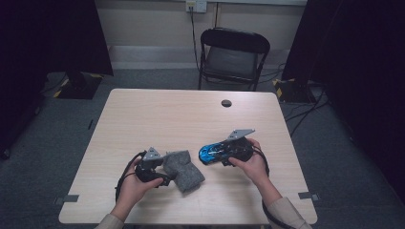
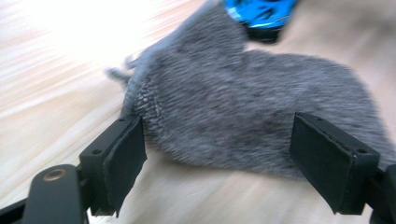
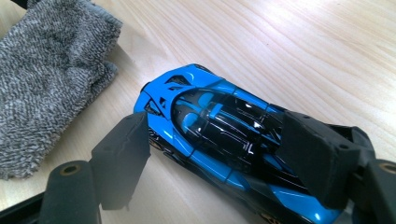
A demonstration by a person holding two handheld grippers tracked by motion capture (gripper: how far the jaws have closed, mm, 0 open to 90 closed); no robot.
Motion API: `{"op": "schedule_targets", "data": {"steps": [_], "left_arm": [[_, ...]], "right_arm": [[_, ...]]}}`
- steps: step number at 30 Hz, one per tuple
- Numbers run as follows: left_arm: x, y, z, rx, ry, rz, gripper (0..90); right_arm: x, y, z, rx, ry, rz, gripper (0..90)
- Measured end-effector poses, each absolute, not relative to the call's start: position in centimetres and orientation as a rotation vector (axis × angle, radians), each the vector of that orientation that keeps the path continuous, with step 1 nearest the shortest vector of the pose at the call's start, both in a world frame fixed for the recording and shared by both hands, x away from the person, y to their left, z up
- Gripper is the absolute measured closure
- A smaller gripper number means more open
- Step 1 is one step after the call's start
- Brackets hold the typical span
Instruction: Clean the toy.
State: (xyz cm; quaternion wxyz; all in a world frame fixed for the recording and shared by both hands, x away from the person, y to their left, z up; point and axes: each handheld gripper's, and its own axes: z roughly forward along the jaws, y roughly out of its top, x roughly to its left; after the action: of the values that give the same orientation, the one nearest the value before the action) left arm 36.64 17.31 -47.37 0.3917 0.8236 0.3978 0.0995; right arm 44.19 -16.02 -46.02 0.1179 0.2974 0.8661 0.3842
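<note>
One blue toy car and one grey cloth lie on the desk, and these are the things the work turns on.

The car sits between the jaws of the right tongs, its roof and dark glazing facing up and its length running away from them toward the cloth. The jaws straddle the body at about mid-length; the left pad stands clear of the flank, and whether the right one touches cannot be told, so the right tongs read as open around the car rather than clamped on it. The car looks like a small, rigid shell with a glossy painted skin, so it is probably light but slippery; the flat lower flanks between the wheels seem the safest place to pinch, since the sloped roof would likely squirt out of the pads, and thin parts at the tail may be delicate.

The left tongs are also open, jaws wide apart, with the cloth lying just ahead of and between them, not pressed by either pad. The cloth is a soft, fuzzy, folded piece; it should be light and limp, will bunch rather than slide, and can be taken at any edge, most easily the near folded one.

In the high view the cloth lies just beside the car, and one empty folding chair stands beyond the desk.
</note>
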Motion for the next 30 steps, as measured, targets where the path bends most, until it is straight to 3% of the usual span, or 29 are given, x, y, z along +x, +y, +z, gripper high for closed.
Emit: {"op": "schedule_targets", "data": {"steps": [8,18,30], "left_arm": [[35.8,17.5,-46.2,2.095,1.022,0.244,23.7],[36.6,14.4,-46.8,2.075,1.059,0.241,20.6],[40.2,12.4,-47.5,2.036,1.18,0.258,15.7]], "right_arm": [[42.6,-16.5,-46.3,0.85,2.53,1.146,24.7],[39.3,-17.5,-47.5,0.829,2.561,1.108,25.3],[42.3,-18.7,-46.0,0.926,2.454,1.094,26.1]]}}
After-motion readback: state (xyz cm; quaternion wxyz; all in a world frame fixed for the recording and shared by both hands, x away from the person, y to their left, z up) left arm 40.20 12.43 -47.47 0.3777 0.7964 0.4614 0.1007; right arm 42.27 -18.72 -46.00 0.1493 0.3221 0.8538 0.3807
